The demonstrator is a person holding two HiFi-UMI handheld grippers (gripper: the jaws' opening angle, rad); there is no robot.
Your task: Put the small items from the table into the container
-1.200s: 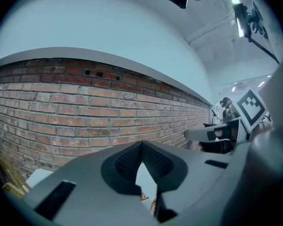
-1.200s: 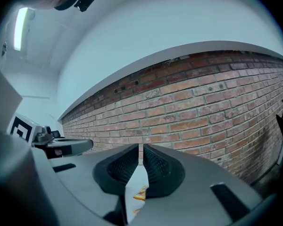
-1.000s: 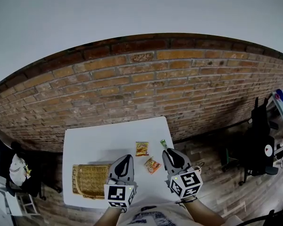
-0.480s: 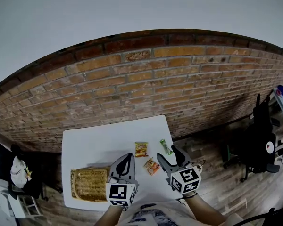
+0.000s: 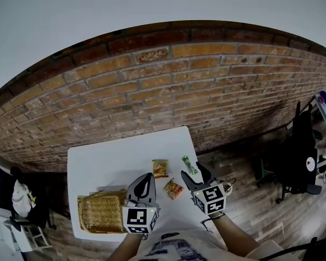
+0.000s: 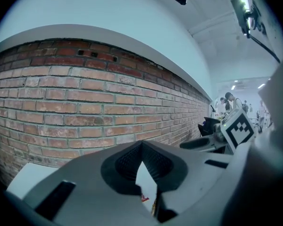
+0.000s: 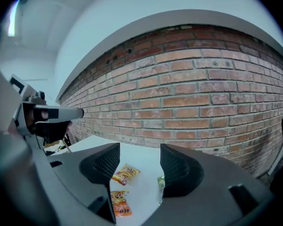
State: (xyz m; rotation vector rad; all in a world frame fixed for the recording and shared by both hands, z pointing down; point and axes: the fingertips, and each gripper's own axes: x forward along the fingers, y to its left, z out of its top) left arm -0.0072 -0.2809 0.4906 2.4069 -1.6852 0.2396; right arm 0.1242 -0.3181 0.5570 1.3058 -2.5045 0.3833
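Ok so both grippers hang low over the near edge of the white table (image 5: 108,162), which sits against a brick wall (image 5: 168,86). The left gripper (image 5: 145,179) has its jaws pinched together at the tips with nothing caught in them; in the left gripper view you only see a sliver of table through the gap below the tips. The right gripper (image 5: 194,172) has its jaws well apart and isn't gripping anything, and the right gripper view looks straight through the gap at the snacks lying flat on the table. None of the small stuff is in the wicker basket (image 5: 100,212), which sits at the front left corner just left of the left gripper. The yellow snack packet (image 5: 160,168) lies a bit past the left gripper's tip, the orange snack packet (image 5: 173,188) is between the two grippers, and the green packet (image 5: 189,165) is right by the right gripper's tips near the table's right edge.
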